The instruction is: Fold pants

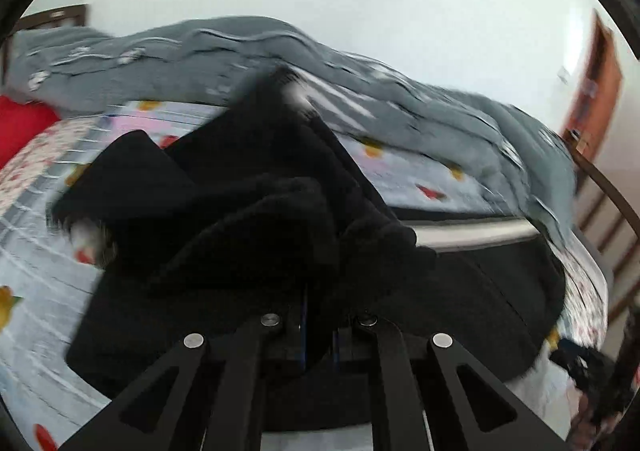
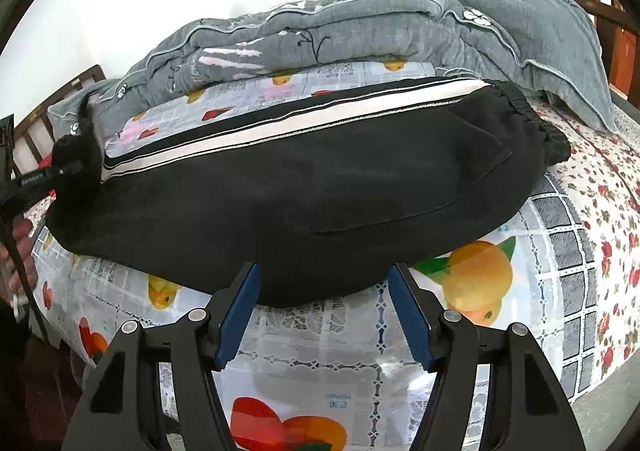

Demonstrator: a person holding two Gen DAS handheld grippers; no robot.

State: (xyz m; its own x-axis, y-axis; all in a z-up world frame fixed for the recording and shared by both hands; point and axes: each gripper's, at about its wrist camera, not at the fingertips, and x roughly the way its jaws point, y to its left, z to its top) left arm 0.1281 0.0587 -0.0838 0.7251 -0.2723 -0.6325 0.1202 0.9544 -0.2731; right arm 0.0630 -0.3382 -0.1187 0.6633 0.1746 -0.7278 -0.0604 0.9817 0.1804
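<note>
Black pants on a bed, one end pinched and one gripper waiting.

Left wrist view: the left gripper (image 1: 318,331) is pinching a bunched bit of the black pants (image 1: 256,211), with its fingers pressed close together around the cloth; the pants are spreading up toward 12 o'clock over the fruit-print sheet (image 1: 40,271). Right wrist view: the right gripper (image 2: 324,303) is sitting at 6 o'clock with its blue pads (image 2: 240,311) spread wide, holding nothing, just beside the near edge of the pants, which are lying flat; a gray quilt (image 2: 360,23) is lying at 12 o'clock.
</note>
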